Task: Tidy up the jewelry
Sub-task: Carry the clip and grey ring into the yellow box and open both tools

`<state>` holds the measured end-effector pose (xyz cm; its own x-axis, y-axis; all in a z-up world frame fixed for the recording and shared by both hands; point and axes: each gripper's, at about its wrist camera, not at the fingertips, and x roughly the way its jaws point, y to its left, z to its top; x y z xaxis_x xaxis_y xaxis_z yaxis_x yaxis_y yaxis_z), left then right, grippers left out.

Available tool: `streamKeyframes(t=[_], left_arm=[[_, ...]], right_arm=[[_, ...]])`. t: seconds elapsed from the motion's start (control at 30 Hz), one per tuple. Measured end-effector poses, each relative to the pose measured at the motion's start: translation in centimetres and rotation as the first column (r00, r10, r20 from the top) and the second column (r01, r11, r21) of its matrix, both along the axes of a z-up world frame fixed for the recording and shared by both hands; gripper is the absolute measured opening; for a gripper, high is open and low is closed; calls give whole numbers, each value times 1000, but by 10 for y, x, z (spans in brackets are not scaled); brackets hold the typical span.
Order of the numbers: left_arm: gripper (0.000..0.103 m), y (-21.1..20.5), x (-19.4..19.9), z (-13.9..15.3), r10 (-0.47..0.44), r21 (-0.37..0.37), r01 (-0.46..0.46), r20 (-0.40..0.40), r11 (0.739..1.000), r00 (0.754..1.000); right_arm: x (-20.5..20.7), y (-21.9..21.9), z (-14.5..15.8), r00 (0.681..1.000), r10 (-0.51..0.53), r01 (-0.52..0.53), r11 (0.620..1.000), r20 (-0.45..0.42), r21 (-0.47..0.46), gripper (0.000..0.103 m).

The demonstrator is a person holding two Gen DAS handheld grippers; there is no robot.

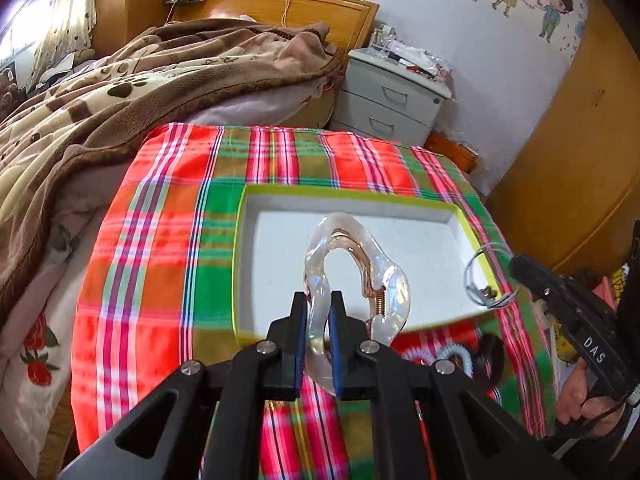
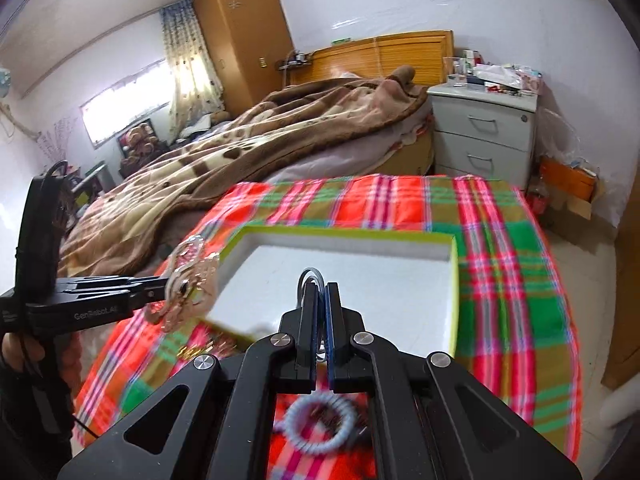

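Note:
My left gripper [image 1: 319, 300] is shut on a clear plastic hair claw clip [image 1: 352, 264] and holds it above the near edge of a white tray with a yellow-green rim [image 1: 452, 208]. In the right wrist view the clip [image 2: 188, 280] hangs beside the tray's left edge [image 2: 236, 240]. My right gripper [image 2: 321, 292] is shut on a thin wire hoop bracelet [image 2: 310, 278] above the tray. In the left wrist view the hoop [image 1: 486, 276] hangs at the tray's right rim. A pale blue spiral hair tie [image 2: 320, 424] lies on the plaid cloth under my right gripper.
The tray sits on a table under a red and green plaid cloth [image 1: 160, 240]. A bed with a brown blanket [image 1: 100, 92] stands left. A grey nightstand [image 1: 396, 96] stands behind. More small items [image 1: 476, 356] lie on the cloth near the tray's front.

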<state>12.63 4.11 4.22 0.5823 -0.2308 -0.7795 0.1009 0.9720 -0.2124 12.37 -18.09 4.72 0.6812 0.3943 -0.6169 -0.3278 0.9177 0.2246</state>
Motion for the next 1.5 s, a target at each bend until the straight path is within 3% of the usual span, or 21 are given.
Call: streamKeyframes(t=[0.17, 0.6, 0.77, 1.23, 1.33, 1.4, 1.5], left_arm=[[11, 0, 34, -7, 1, 4, -1, -21, 1000, 1000], [11, -4, 93, -42, 8, 32, -5, -93, 999, 996], [11, -6, 103, -52, 13, 51, -7, -119, 999, 993], [12, -9, 107, -59, 24, 72, -14, -138, 997, 990], [16, -8, 108, -60, 33, 73, -22, -144, 997, 989], [24, -7, 109, -61, 40, 80, -28, -145, 996, 989], [27, -7, 108, -61, 38, 76, -27, -144, 997, 989]], right_arm=[[37, -7, -6, 999, -32, 32, 999, -22, -28, 3], [104, -12, -51, 983, -41, 37, 999, -178, -29, 3], [109, -16, -58, 980, -54, 44, 998, -192, -53, 3], [112, -13, -67, 978, -112, 71, 972, -176, -224, 3], [114, -12, -69, 977, -122, 76, 965, -173, -253, 3], [114, -13, -69, 978, -119, 74, 967, -172, -245, 4], [115, -13, -68, 979, -125, 80, 963, -164, -257, 5]])
